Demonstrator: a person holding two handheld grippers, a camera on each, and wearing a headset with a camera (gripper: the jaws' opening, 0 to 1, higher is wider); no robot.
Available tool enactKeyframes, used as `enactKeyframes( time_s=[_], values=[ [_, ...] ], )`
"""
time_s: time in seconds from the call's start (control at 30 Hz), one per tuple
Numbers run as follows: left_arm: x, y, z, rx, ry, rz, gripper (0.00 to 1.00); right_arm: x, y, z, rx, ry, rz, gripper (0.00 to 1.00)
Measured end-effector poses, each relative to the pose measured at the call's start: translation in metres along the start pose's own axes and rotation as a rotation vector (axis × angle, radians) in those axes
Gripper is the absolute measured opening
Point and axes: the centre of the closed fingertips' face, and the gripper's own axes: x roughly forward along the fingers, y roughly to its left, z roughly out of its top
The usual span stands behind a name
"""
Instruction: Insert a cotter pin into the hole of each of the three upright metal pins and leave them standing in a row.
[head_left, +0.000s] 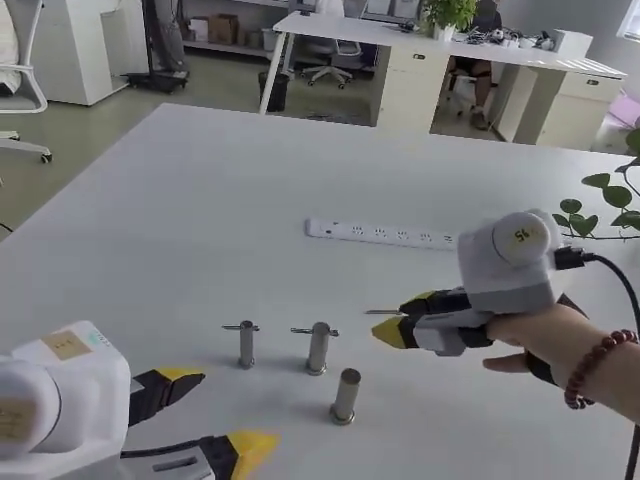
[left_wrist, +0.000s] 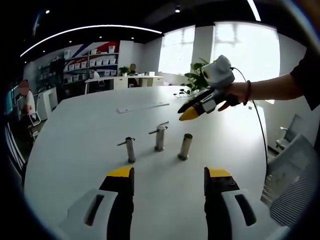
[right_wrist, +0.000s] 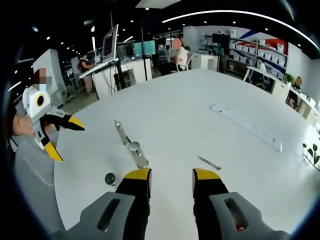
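Metal pins (head_left: 317, 348) stand upright (third's hole unclear); left gripper (left_wrist: 169, 172) and right gripper (right_wrist: 171, 174) gape empty.

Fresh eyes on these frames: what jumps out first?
Three upright metal pins stand on the white table: two carry cotter pins, while the nearer bare pin has none. A loose cotter pin lies flat just ahead of the open right tongs. The left tongs, also open, point at the pins from the near side.
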Motion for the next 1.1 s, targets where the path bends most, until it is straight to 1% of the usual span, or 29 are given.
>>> enactKeyframes(
  time_s=[0.07,0.1,0.17,0.33,0.43,0.53,0.57,0.6,0.63,0.7,0.8,0.83,0.9,0.93,1.0,1.1],
  values=[
    [0.0,0.002,0.0,-0.006,-0.003,0.001,0.56,0.003,-0.004,-0.002,0.02,0.016,0.004,0.29],
    [0.001,0.002,0.0,-0.007,-0.004,0.001,0.56,0.005,-0.005,-0.002,0.018,0.02,0.0,0.29],
    [0.001,0.003,0.0,-0.007,-0.005,0.002,0.56,0.007,-0.009,-0.003,-0.009,0.037,-0.011,0.28],
    [0.003,0.007,-0.004,-0.014,0.001,0.008,0.56,0.016,-0.019,-0.002,0.009,0.054,-0.021,0.28],
    [0.003,0.01,-0.005,-0.021,-0.003,0.015,0.56,0.022,-0.027,-0.001,0.001,0.075,-0.038,0.27],
    [0.002,0.013,-0.006,-0.027,-0.005,0.022,0.56,0.028,-0.033,-0.002,0.007,0.092,-0.04,0.26],
    [0.002,0.013,-0.006,-0.029,-0.005,0.024,0.56,0.028,-0.034,-0.003,0.003,0.101,-0.041,0.26],
    [0.002,0.015,-0.007,-0.033,-0.007,0.031,0.55,0.031,-0.039,-0.006,-0.016,0.121,-0.053,0.26],
    [0.001,0.015,-0.007,-0.034,-0.01,0.033,0.55,0.032,-0.041,-0.007,-0.029,0.13,-0.053,0.26],
    [0.001,0.017,-0.008,-0.039,-0.01,0.036,0.55,0.036,-0.045,-0.01,-0.032,0.143,-0.054,0.25],
    [0.001,0.02,-0.01,-0.044,-0.009,0.042,0.55,0.042,-0.054,-0.019,-0.068,0.188,-0.066,0.24],
    [0.001,0.02,-0.011,-0.047,-0.008,0.043,0.55,0.043,-0.056,-0.021,-0.071,0.196,-0.069,0.24],
    [0.001,0.021,-0.011,-0.049,-0.007,0.044,0.55,0.045,-0.058,-0.022,-0.077,0.202,-0.072,0.24],
    [0.001,0.022,-0.012,-0.048,-0.008,0.046,0.55,0.046,-0.062,-0.023,-0.081,0.211,-0.083,0.23],
    [0.0,0.024,-0.012,-0.052,-0.006,0.059,0.54,0.048,-0.065,-0.024,-0.075,0.216,-0.085,0.22],
    [0.0,0.023,-0.012,-0.049,-0.007,0.061,0.54,0.053,-0.068,-0.026,-0.076,0.223,-0.082,0.19]
  ],
)
